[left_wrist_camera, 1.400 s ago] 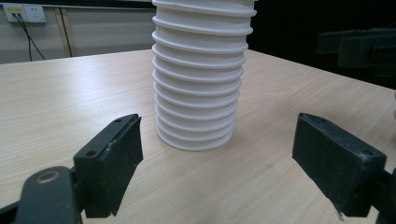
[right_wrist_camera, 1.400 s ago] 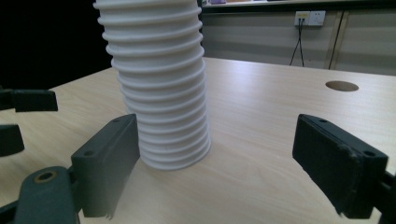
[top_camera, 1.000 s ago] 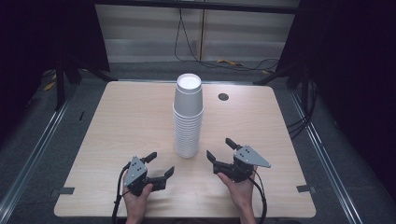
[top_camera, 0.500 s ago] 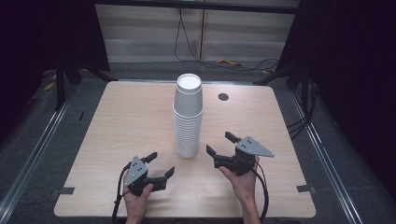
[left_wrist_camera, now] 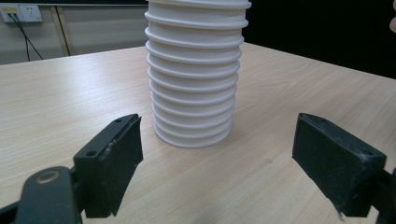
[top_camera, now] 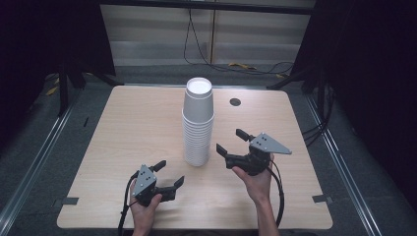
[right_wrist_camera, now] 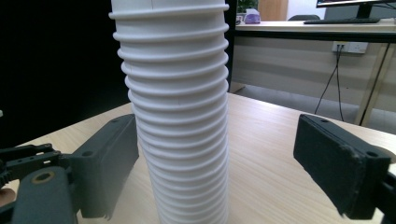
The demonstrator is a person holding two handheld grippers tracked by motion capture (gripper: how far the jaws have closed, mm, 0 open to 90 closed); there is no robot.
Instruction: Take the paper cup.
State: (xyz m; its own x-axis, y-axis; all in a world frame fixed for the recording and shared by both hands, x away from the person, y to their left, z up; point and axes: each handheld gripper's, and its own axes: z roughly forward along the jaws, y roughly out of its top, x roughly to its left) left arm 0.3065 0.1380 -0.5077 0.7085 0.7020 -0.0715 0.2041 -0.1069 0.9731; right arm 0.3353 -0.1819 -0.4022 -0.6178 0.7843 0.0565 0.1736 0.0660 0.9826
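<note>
A tall stack of white paper cups (top_camera: 198,123) stands upright in the middle of the wooden table (top_camera: 123,128). My left gripper (top_camera: 170,172) rests low near the front edge, left of the stack, its jaws open and empty. In the left gripper view the cup stack (left_wrist_camera: 194,79) rises beyond the left gripper (left_wrist_camera: 217,140). My right gripper (top_camera: 228,140) is held above the table just right of the stack, open with nothing in it. From the right gripper view, the cup stack (right_wrist_camera: 175,116) looms close in front of the right gripper (right_wrist_camera: 217,126), nearer its left jaw.
A small dark round hole (top_camera: 235,102) sits in the tabletop behind and right of the stack. Cables (top_camera: 246,66) lie on the floor beyond the far edge. Dark curtains stand at both sides.
The right hand has lifted its gripper off the table and carried it a little farther back beside the stack. The left gripper has not moved.
</note>
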